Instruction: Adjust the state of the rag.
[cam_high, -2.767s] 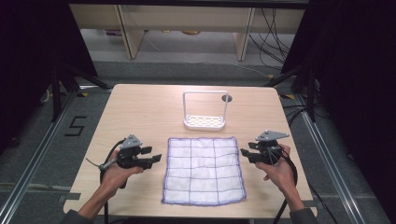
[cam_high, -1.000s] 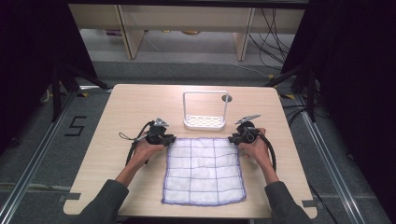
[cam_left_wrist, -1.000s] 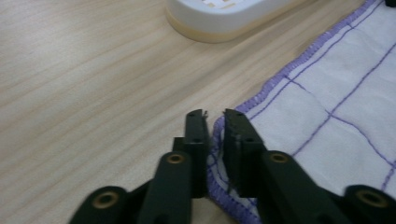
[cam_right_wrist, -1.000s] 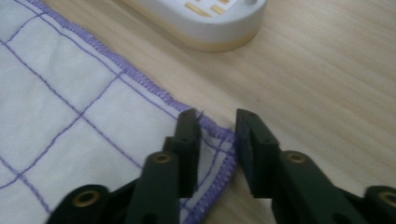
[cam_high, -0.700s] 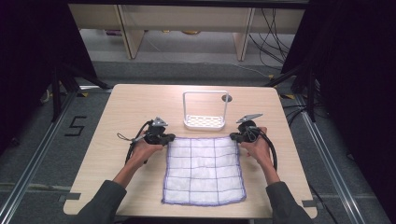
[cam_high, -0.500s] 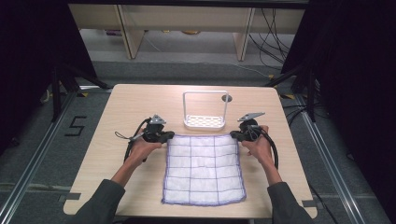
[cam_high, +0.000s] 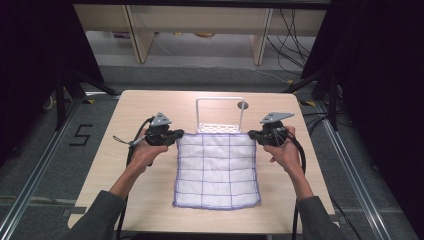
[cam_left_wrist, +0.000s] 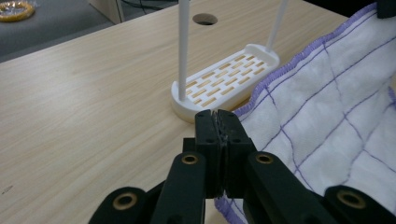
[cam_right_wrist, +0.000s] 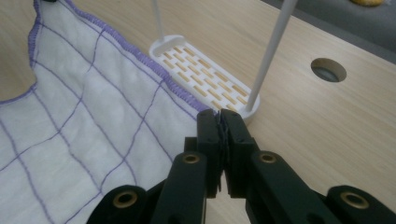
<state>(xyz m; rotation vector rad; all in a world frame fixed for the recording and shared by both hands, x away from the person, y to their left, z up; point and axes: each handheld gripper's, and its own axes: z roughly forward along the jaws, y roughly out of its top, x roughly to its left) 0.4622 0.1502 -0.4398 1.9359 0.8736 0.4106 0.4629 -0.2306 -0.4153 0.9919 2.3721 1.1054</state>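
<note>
A white cloth (cam_high: 217, 170) with a purple grid and purple hem lies on the wooden table (cam_high: 150, 105). Its far edge is raised and stretched between the two grippers. My left gripper (cam_high: 181, 134) is shut on the far left corner, and the cloth (cam_left_wrist: 327, 107) spreads away to the right of its closed tips (cam_left_wrist: 218, 116). My right gripper (cam_high: 251, 135) is shut on the far right corner, and the cloth (cam_right_wrist: 70, 126) runs off to the left of its tips (cam_right_wrist: 220, 116). The cloth's near edge rests on the table.
A white slotted rack (cam_high: 220, 127) with a tall wire hoop stands just behind the cloth's raised edge, close to both grippers (cam_left_wrist: 224, 79) (cam_right_wrist: 201, 70). A round cable hole (cam_high: 243, 105) sits behind it. Dark floor and shelving lie past the table's far edge.
Both hands moved from the cloth's sides to its far corners, and the jaws shut there. Over the last second both grippers rose, lifting the far edge off the table.
</note>
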